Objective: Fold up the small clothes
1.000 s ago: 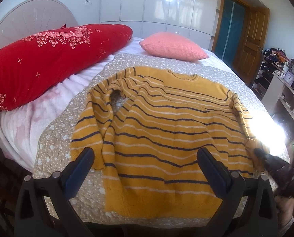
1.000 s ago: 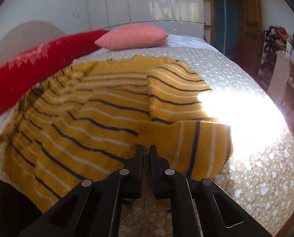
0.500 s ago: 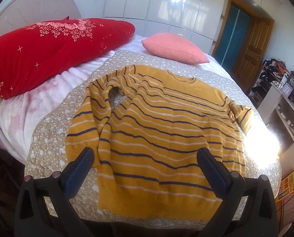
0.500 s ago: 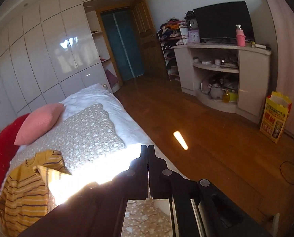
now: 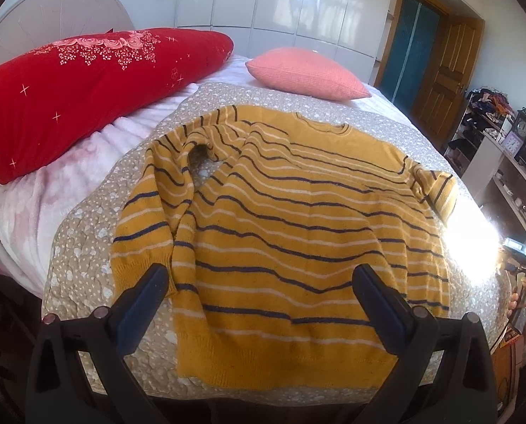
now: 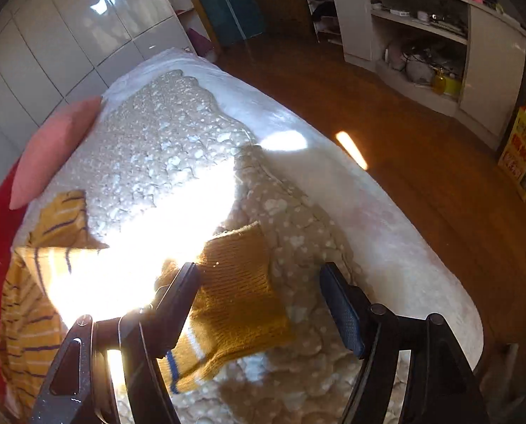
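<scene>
A yellow sweater with dark and white stripes [image 5: 291, 233] lies flat on the beige spotted quilt [image 5: 86, 247] of a bed. Its left sleeve lies folded along the body; its right sleeve is bunched at the right shoulder [image 5: 436, 190]. My left gripper [image 5: 259, 300] is open and empty, held above the sweater's hem. My right gripper [image 6: 259, 304] is open, low over the sweater's bottom right corner [image 6: 234, 282], which lies between its fingers. The right gripper also shows at the right edge of the left wrist view [image 5: 524, 265].
A long red pillow [image 5: 68, 88] and a pink cushion [image 5: 305, 74] lie at the head of the bed. Strong sun glare falls on the quilt's right side [image 6: 139, 247]. Past the bed's right edge are wooden floor [image 6: 422, 159], a white shelf unit [image 6: 439, 46] and a yellow bag [image 6: 524, 155].
My right gripper let go of the right sleeve, swung away, then came back low over the sweater's bottom right corner and opened. The left gripper drifted slightly, staying open.
</scene>
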{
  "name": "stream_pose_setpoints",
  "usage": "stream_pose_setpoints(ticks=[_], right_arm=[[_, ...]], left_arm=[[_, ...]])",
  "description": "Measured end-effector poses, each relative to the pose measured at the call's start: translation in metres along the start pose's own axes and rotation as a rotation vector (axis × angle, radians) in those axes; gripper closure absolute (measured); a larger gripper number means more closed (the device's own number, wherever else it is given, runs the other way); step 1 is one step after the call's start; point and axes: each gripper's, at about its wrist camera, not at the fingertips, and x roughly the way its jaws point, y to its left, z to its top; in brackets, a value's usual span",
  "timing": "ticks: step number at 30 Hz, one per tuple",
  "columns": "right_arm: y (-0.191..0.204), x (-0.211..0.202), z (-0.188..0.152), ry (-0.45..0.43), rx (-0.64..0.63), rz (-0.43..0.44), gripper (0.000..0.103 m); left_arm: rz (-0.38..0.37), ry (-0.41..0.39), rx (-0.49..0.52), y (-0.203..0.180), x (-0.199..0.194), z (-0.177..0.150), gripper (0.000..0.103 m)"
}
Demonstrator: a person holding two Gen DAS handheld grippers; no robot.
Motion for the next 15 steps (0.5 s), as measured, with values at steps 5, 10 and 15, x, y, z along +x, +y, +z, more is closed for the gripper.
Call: stream_pose_setpoints(ticks=[5,10,15], right_arm=[[0.015,-0.03,0.026,-0.04,-0.068,0.168,0.098],[0.029,-0.126,0.089,-0.334,-0.124,0.106,0.099],[0.058,-0.206,0.076,-0.521,-0.298,0.131,0.099]], left_arm=[[0.016,-0.004,-0.001,0.004,0.004,0.002,0.0],[0.002,-0.005,-0.002,0.0,0.003,0.004,0.0],[-0.007,-0.031,-0.007,-0.003,-0.002,0.003,0.0]])
